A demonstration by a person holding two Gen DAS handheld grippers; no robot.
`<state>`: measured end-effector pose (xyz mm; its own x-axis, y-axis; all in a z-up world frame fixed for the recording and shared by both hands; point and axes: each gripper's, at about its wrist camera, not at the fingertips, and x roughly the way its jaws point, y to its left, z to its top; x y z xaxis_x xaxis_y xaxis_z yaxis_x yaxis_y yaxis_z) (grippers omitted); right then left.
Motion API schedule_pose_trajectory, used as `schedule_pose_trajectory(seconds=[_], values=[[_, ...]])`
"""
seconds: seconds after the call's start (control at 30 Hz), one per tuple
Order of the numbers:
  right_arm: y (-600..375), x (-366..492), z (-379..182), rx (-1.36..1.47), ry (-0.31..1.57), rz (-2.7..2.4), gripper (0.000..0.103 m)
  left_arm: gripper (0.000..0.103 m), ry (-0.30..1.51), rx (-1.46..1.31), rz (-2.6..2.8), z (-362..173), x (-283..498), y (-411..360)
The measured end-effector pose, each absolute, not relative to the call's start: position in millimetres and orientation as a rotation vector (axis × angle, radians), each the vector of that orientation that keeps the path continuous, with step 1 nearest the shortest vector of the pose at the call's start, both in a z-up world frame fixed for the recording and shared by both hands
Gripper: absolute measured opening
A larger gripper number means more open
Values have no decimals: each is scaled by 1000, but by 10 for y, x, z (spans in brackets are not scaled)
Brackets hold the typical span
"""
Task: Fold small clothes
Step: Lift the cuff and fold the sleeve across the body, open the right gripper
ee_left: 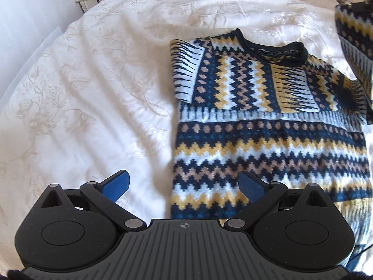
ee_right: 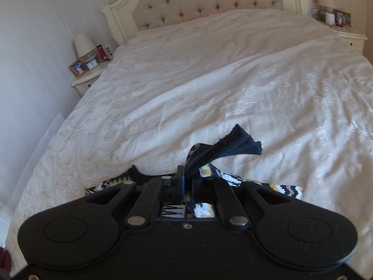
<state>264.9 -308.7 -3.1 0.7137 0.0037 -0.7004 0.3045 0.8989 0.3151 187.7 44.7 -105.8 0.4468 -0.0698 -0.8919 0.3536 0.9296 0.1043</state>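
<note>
In the left wrist view, the left hand-held gripper (ee_left: 184, 184) hovered with its blue-padded fingers (ee_left: 117, 184) spread wide apart and holding nothing, above the lower left corner of the patterned knit sweater (ee_left: 268, 154). The sweater lay flat on the white embroidered bedspread (ee_left: 93, 93), hem toward the camera and dark neckband (ee_left: 277, 51) away from it. Its left sleeve (ee_left: 233, 79) was folded across the chest, the cuff end reaching toward the right shoulder. At the far right edge of that view the other sleeve (ee_left: 354, 37) was lifted up off the bed.

In the right wrist view, the right hand-held gripper (ee_right: 187, 182) was clenched on that sleeve's dark ribbed cuff (ee_right: 230, 145), which fanned out beyond the fingertips; patterned fabric hung under the gripper body and lay on the bedspread just beyond it.

Farther off, a cream nightstand (ee_right: 87, 79) beside the bed carried a framed photo (ee_right: 78, 67), a small clock (ee_right: 91, 64) and a lamp (ee_right: 84, 44). A tufted headboard (ee_right: 205, 0) rose at the far end, and a second nightstand (ee_right: 352, 37) stood to its right.
</note>
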Motion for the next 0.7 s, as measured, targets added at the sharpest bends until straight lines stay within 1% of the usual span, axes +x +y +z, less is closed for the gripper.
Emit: schedule_pose_trajectory(seconds=[0.1, 0.23, 0.4, 0.47, 0.57, 0.6, 0.63, 0.67, 0.7], values=[[-2639, 2913, -260, 416, 813, -99, 10, 100, 1050, 320, -257, -1035, 1947, 571], [-2125, 3115, -595, 381, 887, -36, 10, 100, 1048, 283, -238, -1020, 2035, 707], [-1740, 3184, -872, 316, 941, -7, 10, 100, 1040, 236, -234, -1000, 2096, 758], [-1646, 3178, -924, 305, 938, 22, 13, 100, 1028, 228, -247, -987, 2111, 729], [-1563, 3112, -961, 254, 911, 79, 40, 100, 1012, 228, -266, -962, 2151, 633], [-1554, 3073, -968, 234, 903, 87, 60, 100, 1003, 229, -277, -951, 2168, 590], [-1571, 3021, -970, 220, 891, 84, 76, 100, 997, 232, -290, -941, 2186, 544], [-1600, 2957, -970, 207, 876, 76, 79, 100, 992, 237, -304, -940, 2213, 475], [-1636, 2902, -976, 197, 873, 66, 78, 100, 988, 241, -318, -936, 2239, 413]])
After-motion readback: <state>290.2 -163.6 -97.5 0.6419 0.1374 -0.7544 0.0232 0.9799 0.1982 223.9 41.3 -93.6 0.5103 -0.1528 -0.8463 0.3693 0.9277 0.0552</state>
